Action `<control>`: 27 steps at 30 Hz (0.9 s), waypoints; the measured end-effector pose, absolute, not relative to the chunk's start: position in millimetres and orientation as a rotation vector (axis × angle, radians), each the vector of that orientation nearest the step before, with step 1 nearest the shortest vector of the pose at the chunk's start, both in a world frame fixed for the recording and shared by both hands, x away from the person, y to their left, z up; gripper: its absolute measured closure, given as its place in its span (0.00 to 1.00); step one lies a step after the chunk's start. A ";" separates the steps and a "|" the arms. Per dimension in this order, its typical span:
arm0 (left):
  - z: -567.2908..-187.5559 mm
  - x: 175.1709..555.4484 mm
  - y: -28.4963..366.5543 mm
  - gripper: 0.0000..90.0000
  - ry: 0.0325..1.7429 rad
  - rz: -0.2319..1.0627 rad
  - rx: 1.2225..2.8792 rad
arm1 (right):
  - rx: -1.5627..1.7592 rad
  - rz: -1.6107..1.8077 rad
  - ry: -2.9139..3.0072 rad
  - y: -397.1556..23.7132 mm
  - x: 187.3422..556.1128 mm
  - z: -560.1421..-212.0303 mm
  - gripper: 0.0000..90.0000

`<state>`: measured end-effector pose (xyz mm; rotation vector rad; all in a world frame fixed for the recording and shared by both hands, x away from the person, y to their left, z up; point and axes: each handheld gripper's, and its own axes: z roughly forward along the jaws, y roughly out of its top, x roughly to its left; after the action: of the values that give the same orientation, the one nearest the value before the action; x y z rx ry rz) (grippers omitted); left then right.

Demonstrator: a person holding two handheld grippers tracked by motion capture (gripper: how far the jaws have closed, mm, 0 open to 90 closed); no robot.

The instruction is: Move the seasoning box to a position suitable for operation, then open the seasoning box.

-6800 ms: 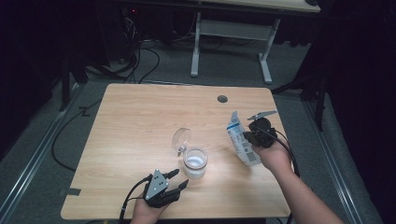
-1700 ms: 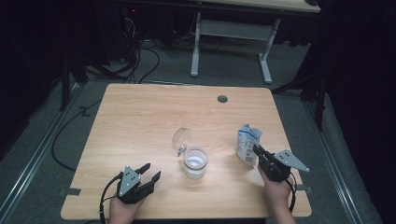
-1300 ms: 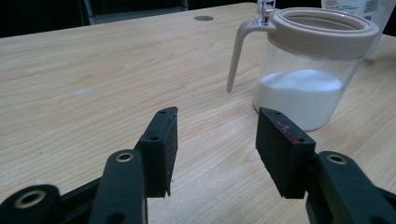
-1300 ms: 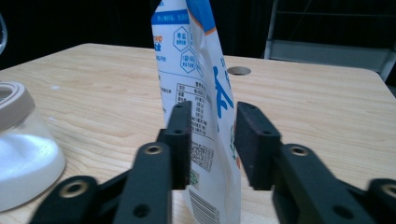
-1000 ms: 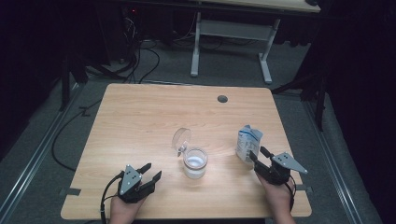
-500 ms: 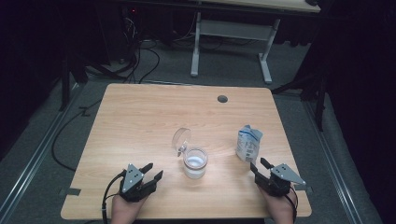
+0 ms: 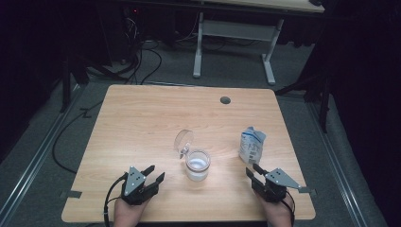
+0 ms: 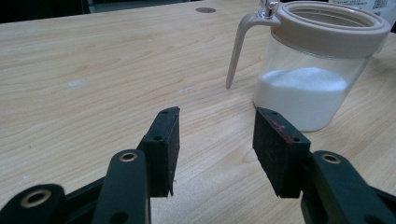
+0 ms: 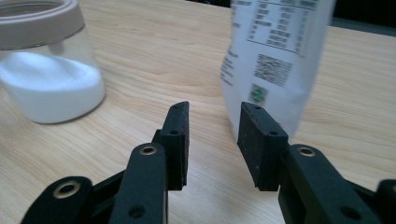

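Note:
A clear jar (image 7: 197, 165) with a beige rim stands mid-table, part full of white powder, its hinged lid (image 7: 183, 140) flipped up. The jar (image 8: 317, 70) is ahead and right of my left gripper (image 8: 215, 119), which is open and empty near the front edge (image 7: 153, 174). A white printed bag (image 7: 251, 145) stands upright right of the jar. My right gripper (image 7: 253, 170) sits just in front of the bag (image 9: 275, 60), apart from it. Its jaws (image 9: 212, 114) have just been closing, are still open, and nothing is between them.
The wooden table (image 7: 142, 118) has a round cable hole (image 7: 225, 100) near its far edge. Beyond it stand a desk frame (image 7: 236, 33) and floor cables (image 7: 142, 56). The jar (image 9: 46, 70) lies to the left in the right gripper view.
The right gripper has drawn back from the bag toward the table's front edge, and its jaws have narrowed. The bag stands by itself. The left gripper has kept still.

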<state>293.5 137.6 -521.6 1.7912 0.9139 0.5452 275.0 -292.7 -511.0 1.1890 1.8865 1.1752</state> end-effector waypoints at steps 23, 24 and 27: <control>-520.5 300.6 131.9 0.61 0.951 0.496 1.784 | 1.109 1.169 2.020 -237.2 290.7 -521.6 0.82; -519.1 301.7 130.3 0.61 0.954 0.494 1.778 | 1.101 1.170 2.024 -236.9 290.3 -521.0 0.81; -515.2 304.9 125.8 0.62 0.950 0.487 1.765 | 1.097 1.176 2.021 -237.0 289.4 -518.7 0.82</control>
<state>304.9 125.8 -515.2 1.7647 0.9500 0.4867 289.4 -237.0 -518.7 1.0969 2.0211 1.1761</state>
